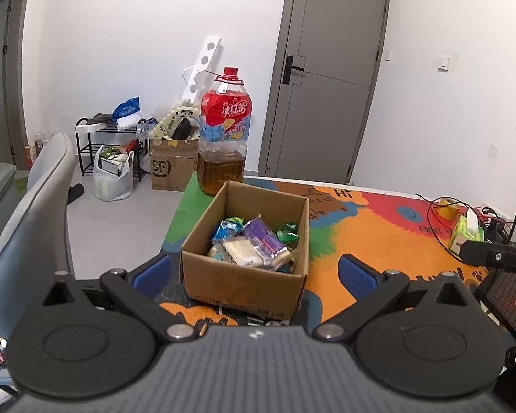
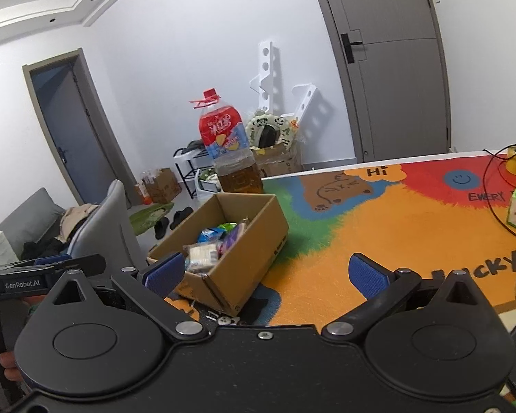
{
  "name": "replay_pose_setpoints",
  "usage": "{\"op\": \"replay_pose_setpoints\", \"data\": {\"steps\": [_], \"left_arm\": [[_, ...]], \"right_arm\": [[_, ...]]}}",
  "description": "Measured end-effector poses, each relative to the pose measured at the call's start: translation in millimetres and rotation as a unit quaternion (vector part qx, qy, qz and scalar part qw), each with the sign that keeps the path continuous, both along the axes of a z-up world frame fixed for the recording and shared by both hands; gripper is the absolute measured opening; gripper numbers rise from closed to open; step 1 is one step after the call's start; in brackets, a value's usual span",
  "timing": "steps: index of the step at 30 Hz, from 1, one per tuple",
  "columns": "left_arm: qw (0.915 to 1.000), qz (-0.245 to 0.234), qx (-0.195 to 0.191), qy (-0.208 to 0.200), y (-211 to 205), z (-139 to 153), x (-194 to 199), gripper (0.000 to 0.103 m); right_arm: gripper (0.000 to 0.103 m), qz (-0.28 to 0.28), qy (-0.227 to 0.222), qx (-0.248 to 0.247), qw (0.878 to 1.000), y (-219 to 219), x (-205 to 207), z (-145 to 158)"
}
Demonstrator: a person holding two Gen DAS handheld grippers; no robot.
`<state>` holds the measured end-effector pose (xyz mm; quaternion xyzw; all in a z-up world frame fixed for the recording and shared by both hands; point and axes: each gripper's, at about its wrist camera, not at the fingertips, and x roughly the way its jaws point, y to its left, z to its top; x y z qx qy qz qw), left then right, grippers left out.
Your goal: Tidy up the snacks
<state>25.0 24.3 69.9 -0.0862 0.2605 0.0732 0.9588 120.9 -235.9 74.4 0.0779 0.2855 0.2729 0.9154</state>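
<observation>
Snack packets (image 1: 254, 241) fill the cardboard box (image 1: 244, 284); its lower wrappers are hidden. A large tea bottle (image 1: 223, 134) stands behind it on the worktop (image 1: 378, 241). Left gripper (image 1: 254, 272) and right gripper (image 2: 265, 273): fingers apart, empty.

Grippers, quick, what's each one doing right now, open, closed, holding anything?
Left gripper: open, holding nothing; the cardboard box of snacks sits ahead between its fingers.
Right gripper: open, holding nothing.

The left tongs (image 1: 254, 270) hang spread wide and empty before an open box (image 1: 244, 278) of wrapped snacks (image 1: 254, 244) on the colourful worktop (image 1: 378, 234). A large tea bottle (image 1: 225, 134) stands just behind the box.
</observation>
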Motion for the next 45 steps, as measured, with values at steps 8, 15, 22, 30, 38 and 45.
{"op": "replay_pose_setpoints", "data": {"steps": [8,15,22,30,38,45], "left_arm": [[0.9999,-0.008,-0.001,0.012,-1.3,-8.5,-1.4,0.103],[1.0000,-0.004,-0.002,0.008,-0.5,-7.5,-5.2,0.103],[1.0000,-0.003,-0.002,0.009,-0.6,-8.4,-4.6,0.103],[0.9999,-0.006,-0.001,0.012,-0.9,-9.6,-4.1,0.103],[0.9999,-0.005,-0.002,0.015,-0.1,-10.9,-2.5,0.103],[0.9998,-0.009,-0.001,0.016,0.0,-11.9,-2.8,0.103]], "right_arm": [[0.103,-0.004,-0.001,-0.008,1.000,-2.0,-4.7,-1.4],[0.103,-0.002,0.007,-0.016,1.000,-1.0,-5.1,-5.9],[0.103,0.004,0.009,-0.019,1.000,0.2,-7.0,-7.5],[0.103,0.008,0.011,-0.020,1.000,1.9,-6.2,-7.4],[0.103,0.007,0.013,-0.021,1.000,2.1,-5.7,-7.8],[0.103,0.005,0.015,-0.020,1.000,2.3,-6.2,-7.1]]}}
